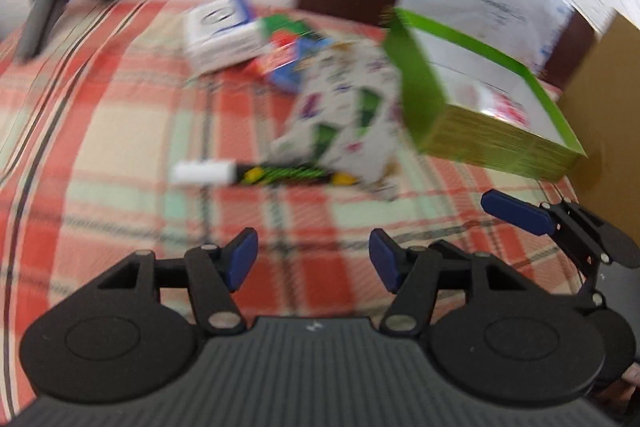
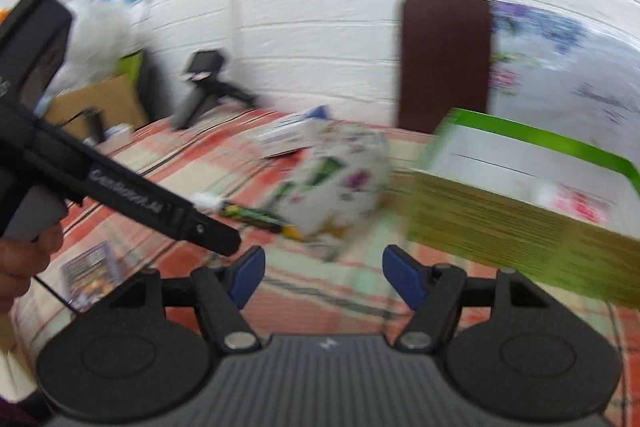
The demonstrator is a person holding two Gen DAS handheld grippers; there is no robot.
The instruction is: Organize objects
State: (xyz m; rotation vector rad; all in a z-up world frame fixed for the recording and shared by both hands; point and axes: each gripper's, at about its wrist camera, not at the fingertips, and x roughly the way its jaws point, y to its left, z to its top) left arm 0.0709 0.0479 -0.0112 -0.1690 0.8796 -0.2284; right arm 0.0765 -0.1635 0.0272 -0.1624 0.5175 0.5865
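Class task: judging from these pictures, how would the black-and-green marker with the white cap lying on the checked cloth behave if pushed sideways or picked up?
The marker looks like a slim, stiff cylinder, so it would probably roll when nudged. It seems light. One end lies by the patterned pouch, which might stop it.

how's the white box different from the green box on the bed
The white box is closed with blue print, lying flat toward the far side of the plaid bedcover. The green box is open-topped, with a white inside and green walls, and looks bigger and nearer the edge. The white box sits among the clutter; the green box stands apart. Both rest on the bedcover.
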